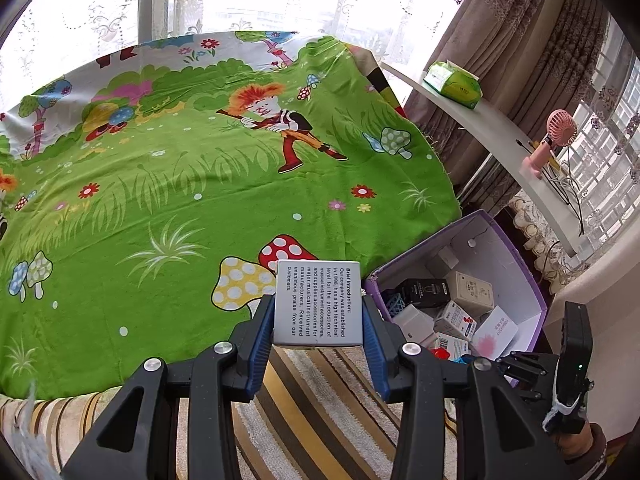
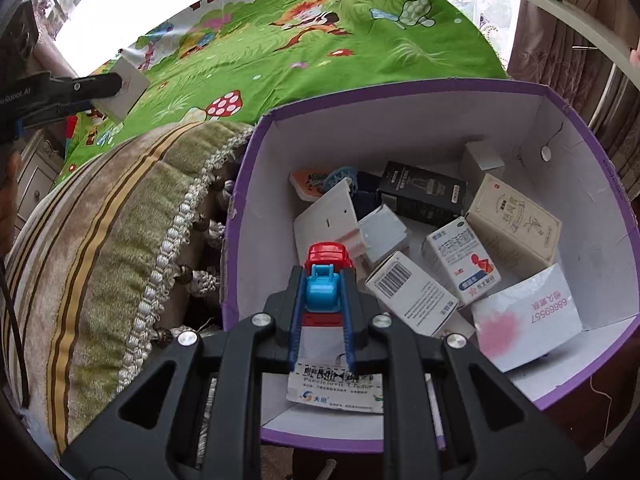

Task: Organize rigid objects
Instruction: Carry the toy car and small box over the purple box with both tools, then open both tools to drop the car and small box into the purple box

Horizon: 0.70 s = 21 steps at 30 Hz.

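Mid-step: dropping items into the purple bin (image 2: 592, 216), right of the bed (image 1: 160, 184). Right gripper (image 2: 322, 292) above it, jaws clamped on a toy (image 2: 323, 280); next, release. Left gripper (image 1: 318, 320) near the bin, jaws pinching a grey box (image 1: 318, 304); carry right.

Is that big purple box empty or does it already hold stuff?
Partly full: the purple box holds about ten small cartons heaped on its floor.

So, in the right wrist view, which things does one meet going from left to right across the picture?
Left gripper holding a white box → striped cushion → red and blue toy in the right gripper → barcode box → pink-stained white box.
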Each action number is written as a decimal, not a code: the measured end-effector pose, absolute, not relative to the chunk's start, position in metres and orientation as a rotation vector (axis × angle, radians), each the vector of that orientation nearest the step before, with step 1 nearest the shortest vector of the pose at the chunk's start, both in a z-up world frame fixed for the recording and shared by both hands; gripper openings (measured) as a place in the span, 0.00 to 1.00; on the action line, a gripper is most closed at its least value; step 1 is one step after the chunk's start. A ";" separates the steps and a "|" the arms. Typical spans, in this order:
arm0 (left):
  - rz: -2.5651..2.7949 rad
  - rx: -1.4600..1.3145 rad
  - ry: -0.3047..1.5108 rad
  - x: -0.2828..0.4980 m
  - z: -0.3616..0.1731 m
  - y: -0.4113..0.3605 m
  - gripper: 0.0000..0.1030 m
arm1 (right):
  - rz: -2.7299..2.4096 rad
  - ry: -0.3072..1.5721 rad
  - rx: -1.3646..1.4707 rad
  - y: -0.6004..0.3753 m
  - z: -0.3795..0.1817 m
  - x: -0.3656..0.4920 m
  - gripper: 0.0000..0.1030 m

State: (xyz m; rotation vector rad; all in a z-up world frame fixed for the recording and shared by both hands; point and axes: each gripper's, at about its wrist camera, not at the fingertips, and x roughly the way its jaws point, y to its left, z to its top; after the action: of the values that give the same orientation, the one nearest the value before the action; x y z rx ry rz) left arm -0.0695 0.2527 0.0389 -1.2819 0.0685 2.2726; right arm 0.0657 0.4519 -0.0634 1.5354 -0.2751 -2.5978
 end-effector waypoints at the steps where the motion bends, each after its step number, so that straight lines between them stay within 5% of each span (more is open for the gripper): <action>1: 2.269 -1.280 0.072 -0.068 0.039 0.255 0.41 | -2.583 -0.268 1.550 0.450 -0.068 0.064 0.20; 14: 2.232 -1.271 0.112 -0.060 0.039 0.275 0.41 | -2.501 -0.210 1.703 0.445 -0.100 0.056 0.22; 21: 2.105 -1.259 0.100 -0.044 0.035 0.302 0.41 | -2.616 -0.278 1.641 0.471 -0.069 0.079 0.52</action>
State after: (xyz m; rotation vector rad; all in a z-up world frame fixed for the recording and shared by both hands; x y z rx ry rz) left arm -0.0436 0.3024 0.0352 -1.2592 0.0996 2.1046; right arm 0.0789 0.4711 -0.0694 1.6415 -0.2776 -2.6157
